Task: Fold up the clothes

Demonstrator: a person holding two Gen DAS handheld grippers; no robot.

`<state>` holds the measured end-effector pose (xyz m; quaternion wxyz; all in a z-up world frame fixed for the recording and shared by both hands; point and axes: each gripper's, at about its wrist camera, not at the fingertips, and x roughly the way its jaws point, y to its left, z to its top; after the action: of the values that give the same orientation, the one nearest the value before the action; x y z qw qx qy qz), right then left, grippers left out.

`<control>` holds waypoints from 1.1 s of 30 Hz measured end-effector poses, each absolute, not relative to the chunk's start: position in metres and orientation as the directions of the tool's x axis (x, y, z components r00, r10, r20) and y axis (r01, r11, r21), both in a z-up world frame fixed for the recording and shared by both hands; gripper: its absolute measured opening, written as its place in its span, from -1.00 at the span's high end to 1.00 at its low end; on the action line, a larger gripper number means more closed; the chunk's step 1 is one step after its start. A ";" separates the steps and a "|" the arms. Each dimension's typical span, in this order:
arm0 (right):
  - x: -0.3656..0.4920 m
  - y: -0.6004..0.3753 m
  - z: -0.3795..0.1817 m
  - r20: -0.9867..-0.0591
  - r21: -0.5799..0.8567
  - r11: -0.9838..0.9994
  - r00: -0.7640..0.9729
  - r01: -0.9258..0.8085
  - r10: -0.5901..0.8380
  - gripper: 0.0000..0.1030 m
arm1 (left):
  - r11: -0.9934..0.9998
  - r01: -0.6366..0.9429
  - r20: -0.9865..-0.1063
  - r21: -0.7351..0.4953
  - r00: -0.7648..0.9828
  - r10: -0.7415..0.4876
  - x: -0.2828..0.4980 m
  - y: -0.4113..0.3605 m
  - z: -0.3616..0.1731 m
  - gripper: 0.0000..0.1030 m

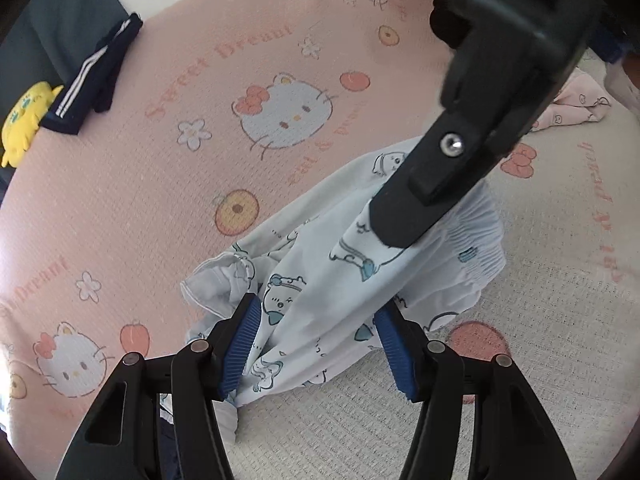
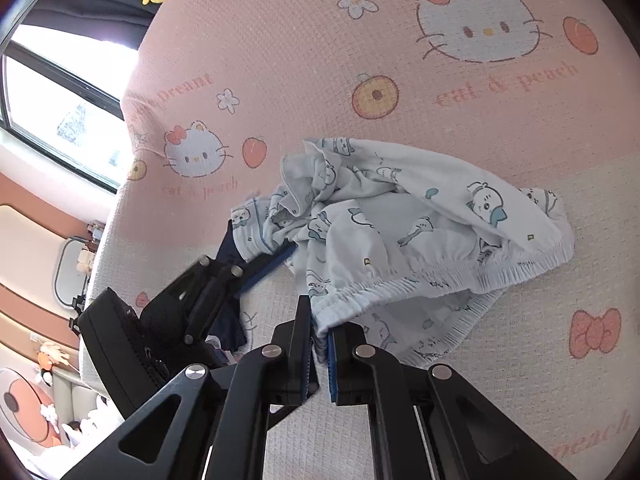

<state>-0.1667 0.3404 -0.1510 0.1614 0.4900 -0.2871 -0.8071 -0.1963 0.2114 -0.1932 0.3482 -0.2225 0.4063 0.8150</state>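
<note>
Between the blue pads of the left gripper [image 1: 318, 348], closest to that camera, a bunched leg end of the pale blue printed pants [image 2: 420, 216] runs through the gap; the jaws stand wide apart with cloth lying loosely between them, so this gripper is open and not clamping anything. Just in front of the other camera, the right gripper [image 2: 319, 344] is pinched closed on the gathered elastic waistband [image 2: 460, 276], its jaws nearly meeting on the hem. The pants lie crumpled on the bed cover [image 1: 160, 220], on the border where its pink part meets its cream part, with a dark blue garment [image 2: 232, 248] partly under their leg end. Judging by the creases, the cloth is thin, light and limp; it will sag and slide wherever it is unsupported, so the firm places to hold are the thick waistband and the stitched leg hems. Their long axis runs from the waistband at the right gripper to the leg ends at the left one, though twisted along the way. Farther off lie a small pink garment [image 1: 576, 108], folded dark shorts with white stripes [image 1: 92, 80] and a yellow soft toy [image 1: 24, 120].
</note>
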 end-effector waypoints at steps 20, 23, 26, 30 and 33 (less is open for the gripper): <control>-0.134 0.345 -0.164 -0.746 0.601 -0.796 -0.409 -0.073 -0.526 0.88 | -0.537 -0.827 -0.717 0.169 -0.477 0.508 -0.173 0.194 -0.188 0.77; -0.131 0.349 -0.166 -0.763 0.586 -0.804 -0.403 -0.098 -0.506 0.87 | -0.546 -0.831 -0.725 0.105 -0.439 0.530 -0.168 0.191 -0.188 0.82; -0.127 0.354 -0.169 -0.777 0.575 -0.810 -0.390 -0.118 -0.494 0.87 | -0.555 -0.832 -0.742 0.002 -0.373 0.557 -0.165 0.187 -0.190 0.85; -0.123 0.355 -0.175 -0.795 0.561 -0.816 -0.364 -0.137 -0.485 0.87 | -0.596 -0.793 -0.747 -0.125 -0.320 0.582 -0.161 0.183 -0.195 0.85; -0.118 0.358 -0.180 -0.801 0.559 -0.815 -0.352 -0.151 -0.484 0.87 | -0.617 -0.765 -0.739 -0.184 -0.306 0.601 -0.159 0.181 -0.196 0.85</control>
<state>-0.1182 0.3583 -0.1802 0.1079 0.5591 -0.2842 -0.7714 -0.1588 0.1812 -0.1961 0.4259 -0.4068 0.1012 0.8018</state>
